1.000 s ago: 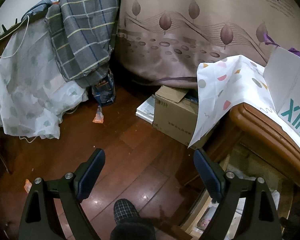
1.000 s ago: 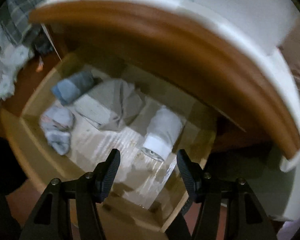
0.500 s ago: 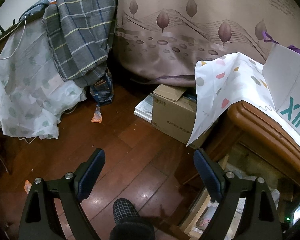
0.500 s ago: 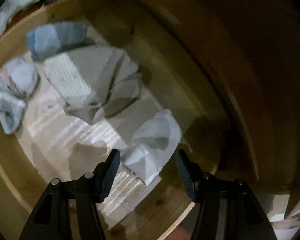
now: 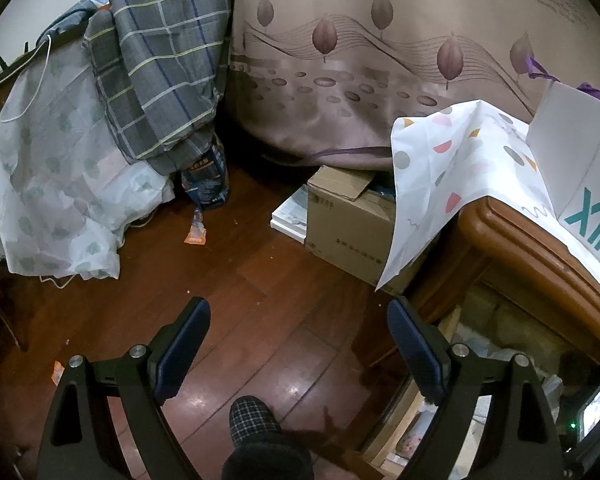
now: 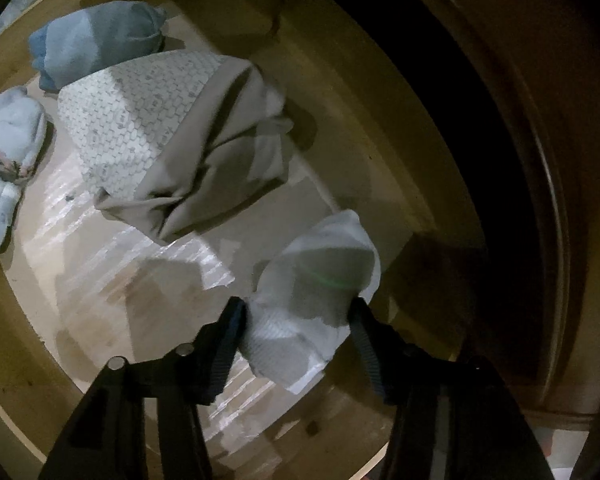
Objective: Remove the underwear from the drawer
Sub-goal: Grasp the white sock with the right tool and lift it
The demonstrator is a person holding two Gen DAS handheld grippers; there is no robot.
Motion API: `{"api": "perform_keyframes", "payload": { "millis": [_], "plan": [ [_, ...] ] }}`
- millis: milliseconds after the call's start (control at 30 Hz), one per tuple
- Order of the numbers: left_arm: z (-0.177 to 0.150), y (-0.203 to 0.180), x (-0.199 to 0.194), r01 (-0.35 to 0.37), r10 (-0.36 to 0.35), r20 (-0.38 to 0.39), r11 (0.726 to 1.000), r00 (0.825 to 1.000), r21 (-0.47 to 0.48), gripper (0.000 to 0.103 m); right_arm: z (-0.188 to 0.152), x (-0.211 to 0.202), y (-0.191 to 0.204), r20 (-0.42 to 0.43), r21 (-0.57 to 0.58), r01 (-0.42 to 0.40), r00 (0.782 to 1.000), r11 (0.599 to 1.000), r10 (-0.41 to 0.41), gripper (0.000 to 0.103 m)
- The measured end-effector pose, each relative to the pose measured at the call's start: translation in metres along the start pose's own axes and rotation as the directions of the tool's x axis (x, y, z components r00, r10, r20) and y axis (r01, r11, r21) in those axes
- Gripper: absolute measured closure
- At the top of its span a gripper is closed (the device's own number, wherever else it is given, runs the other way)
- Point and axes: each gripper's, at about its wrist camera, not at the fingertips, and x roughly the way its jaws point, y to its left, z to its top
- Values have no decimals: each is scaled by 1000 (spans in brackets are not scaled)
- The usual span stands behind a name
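The open wooden drawer [image 6: 340, 92] fills the right wrist view. A white rolled underwear [image 6: 320, 280] lies near its front right corner. My right gripper [image 6: 296, 312] is down in the drawer with its jaws closing around this roll, and both pads touch its sides. A folded grey underwear [image 6: 188, 140] lies in the middle, with a blue roll [image 6: 96, 40] behind it. My left gripper [image 5: 298, 320] hangs open over the wood floor with nothing between its fingers. The drawer's corner [image 5: 404, 432] shows at its lower right.
Pale blue socks [image 6: 12, 132] lie at the drawer's left. A cardboard box [image 5: 348, 220] stands on the floor beside the wooden cabinet [image 5: 520, 240], which carries a spotted cloth [image 5: 440, 172] and a white box [image 5: 580, 168]. A person's checked slipper [image 5: 254, 420] is below the left gripper.
My right gripper has dropped into the drawer, rolled, and narrowed its jaws onto the white roll. The left gripper has kept still.
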Motion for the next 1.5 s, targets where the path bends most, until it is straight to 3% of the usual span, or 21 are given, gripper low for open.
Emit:
{"api": "perform_keyframes", "payload": {
  "millis": [167,367,433,633,867,1000,1100,1267,1367,1500],
  "plan": [
    [-1,2,0,2,-2,6,1000,1000,6,15,-7,-11,-14,9,34,-116,993,993,115,62],
    [-2,0,-1,1,-1,7,1000,1000,11,15,-21,-19,-12,-1,29,-295,955,955,296,61],
    [-2,-1,0,2,-2,5,1000,1000,11,15,-23,-21,-11,0,19,-283,959,959,283,58],
    [-2,-2,0,2,-2,4,1000,1000,13,15,-18,-23,-23,12,92,-336,942,937,336,40],
    [-2,-10,0,14,-14,-2,999,1000,47,15,14,0,-15,-25,59,-237,971,970,238,38],
    [-5,-22,3,84,-81,-36,992,996,94,15,20,12,-4,-38,24,-208,977,978,209,37],
    [-10,-36,1,136,-130,-47,978,990,160,15,25,22,-4,-56,10,-211,976,978,211,36],
    [-24,-64,-10,228,-220,-60,924,974,309,15,32,38,3,-64,-3,-234,970,972,233,36],
    [-35,-80,-18,252,-252,-54,880,966,403,15,26,41,-1,-54,4,-245,968,969,245,36],
    [-43,-94,-20,262,-260,-70,844,963,468,14,17,40,-2,-39,0,-257,966,967,256,40]
  ]
}}
